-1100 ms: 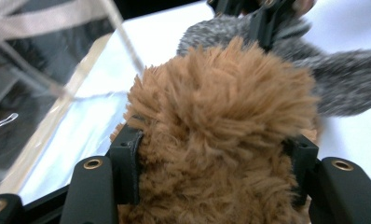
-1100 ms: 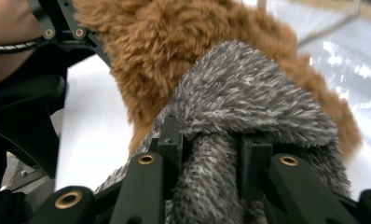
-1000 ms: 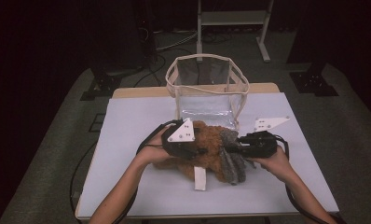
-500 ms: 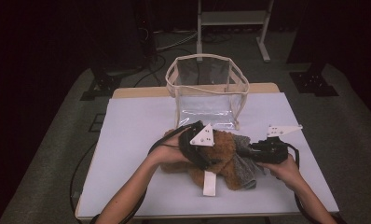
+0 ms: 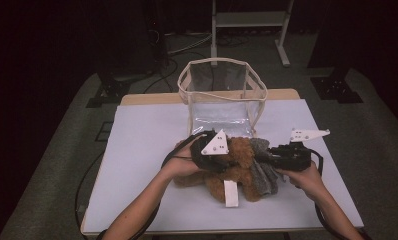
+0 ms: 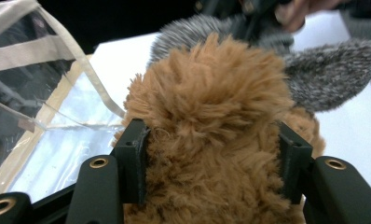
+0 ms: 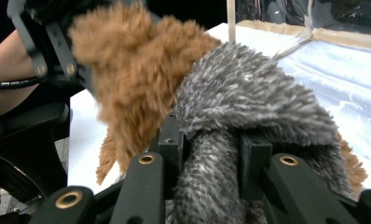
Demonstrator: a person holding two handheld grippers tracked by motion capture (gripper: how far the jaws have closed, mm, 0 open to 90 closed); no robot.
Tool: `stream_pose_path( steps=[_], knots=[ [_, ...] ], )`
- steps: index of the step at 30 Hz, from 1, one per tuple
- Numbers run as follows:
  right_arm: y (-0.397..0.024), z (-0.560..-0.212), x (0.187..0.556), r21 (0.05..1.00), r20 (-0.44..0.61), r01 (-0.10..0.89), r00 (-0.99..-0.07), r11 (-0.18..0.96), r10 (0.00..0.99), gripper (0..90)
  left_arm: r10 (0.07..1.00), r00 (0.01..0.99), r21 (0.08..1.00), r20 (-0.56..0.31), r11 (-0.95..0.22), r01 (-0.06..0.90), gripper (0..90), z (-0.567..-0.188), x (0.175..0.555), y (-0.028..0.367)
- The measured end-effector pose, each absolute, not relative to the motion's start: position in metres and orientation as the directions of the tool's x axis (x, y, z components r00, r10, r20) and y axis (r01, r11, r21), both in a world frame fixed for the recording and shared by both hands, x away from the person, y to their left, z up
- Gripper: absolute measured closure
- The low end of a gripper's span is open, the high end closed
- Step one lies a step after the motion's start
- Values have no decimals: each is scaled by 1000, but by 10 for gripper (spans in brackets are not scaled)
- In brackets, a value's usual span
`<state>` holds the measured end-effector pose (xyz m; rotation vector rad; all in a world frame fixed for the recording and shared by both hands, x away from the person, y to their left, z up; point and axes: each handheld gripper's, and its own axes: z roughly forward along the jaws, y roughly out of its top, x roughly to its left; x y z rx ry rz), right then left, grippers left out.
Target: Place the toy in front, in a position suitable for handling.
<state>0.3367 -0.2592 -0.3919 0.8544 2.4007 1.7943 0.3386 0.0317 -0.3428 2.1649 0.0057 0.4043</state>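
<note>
High view: a brown and grey plush toy (image 5: 237, 167) lies on the white table (image 5: 142, 150), at 6 o'clock from the clear bag (image 5: 222, 95). The left gripper (image 5: 222, 159) sits at the toy's 9 o'clock side. Its jaws have just been closing and now clench the brown fur (image 6: 211, 140) between them. The right gripper (image 5: 267, 156) sits at the toy's 3 o'clock, clenched on a grey furry part (image 7: 211, 186). A white tag (image 5: 230, 192) hangs at the toy's 6 o'clock.
</note>
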Motion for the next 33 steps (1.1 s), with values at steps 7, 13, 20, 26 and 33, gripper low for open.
stream_pose_path(
  steps=[7, 13, 20, 26, 33],
  knots=[
    [-270, -421, 326, 833, 307, 477, -820, 280, 482, 672, 144, 951, 795, 274, -591, -139, 425, -345, 338, 30],
    [-276, -389, 329, 887, 255, 403, -835, 226, 488, 671, 103, 955, 788, 277, -594, -164, 431, -335, 330, 21],
    [-275, -388, 340, 884, 232, 400, -825, 242, 516, 671, 111, 959, 801, 259, -580, -149, 452, -334, 332, 20],
    [-285, -418, 339, 835, 291, 485, -791, 259, 539, 671, 90, 960, 787, 265, -595, -162, 407, -342, 332, 10],
    [-324, -408, 323, 809, 198, 487, -753, 330, 627, 666, 88, 961, 793, 261, -587, -162, 316, -336, 329, 21]
  ],
)
